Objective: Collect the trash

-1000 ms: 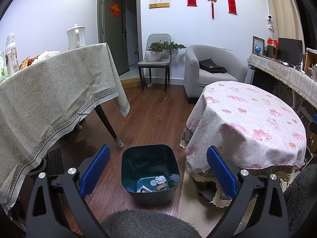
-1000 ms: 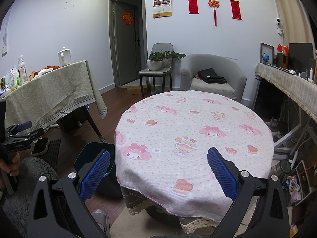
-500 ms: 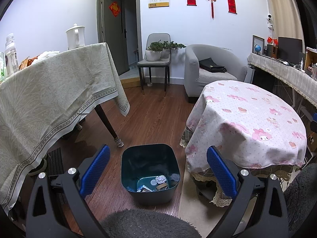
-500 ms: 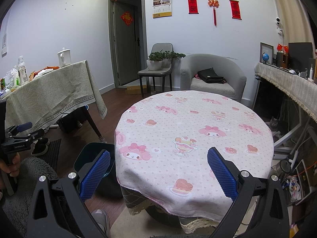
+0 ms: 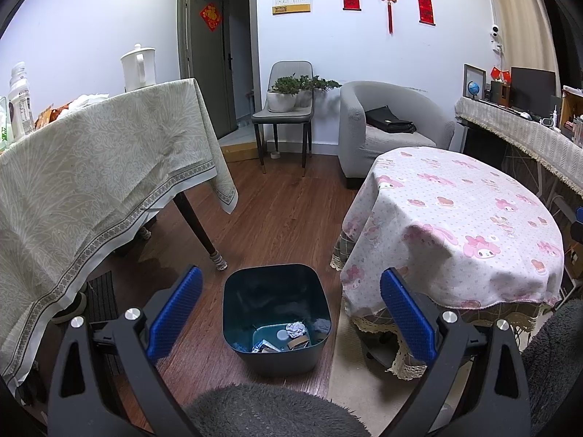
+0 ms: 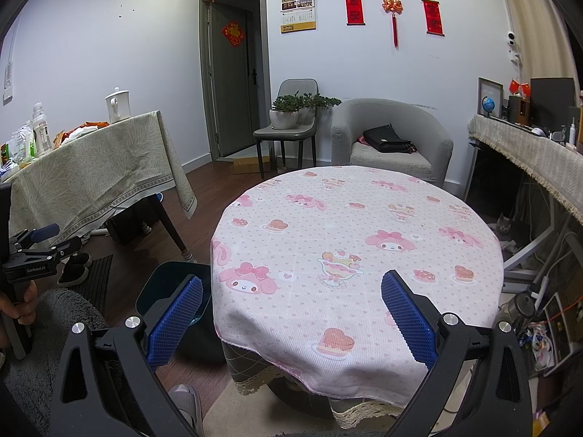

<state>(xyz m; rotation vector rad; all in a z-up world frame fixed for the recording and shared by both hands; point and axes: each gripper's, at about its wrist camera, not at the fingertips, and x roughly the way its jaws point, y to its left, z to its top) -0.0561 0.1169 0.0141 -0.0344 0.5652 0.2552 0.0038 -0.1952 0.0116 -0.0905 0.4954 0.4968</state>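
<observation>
A dark teal bin point(image 5: 277, 284) stands on the wood floor between two tables, with crumpled paper and wrappers point(image 5: 288, 337) at its bottom. My left gripper point(image 5: 289, 313) hangs above and in front of the bin, open, nothing between its blue pads. My right gripper point(image 6: 291, 317) is open over the near edge of the round table with the pink cartoon cloth point(image 6: 357, 240); its top carries nothing. The bin's rim point(image 6: 164, 284) shows behind the left blue pad in the right wrist view. A hand point(image 6: 18, 302) holds the left gripper's handle at the far left.
A long table with a pale green cloth point(image 5: 91, 178) stands left, holding a white kettle point(image 5: 138, 65), bottles and packets. A grey armchair point(image 5: 386, 127) with a black bag and a chair with a potted plant point(image 5: 288, 98) stand at the back. A grey cat point(image 6: 504, 225) sits under the right-hand desk.
</observation>
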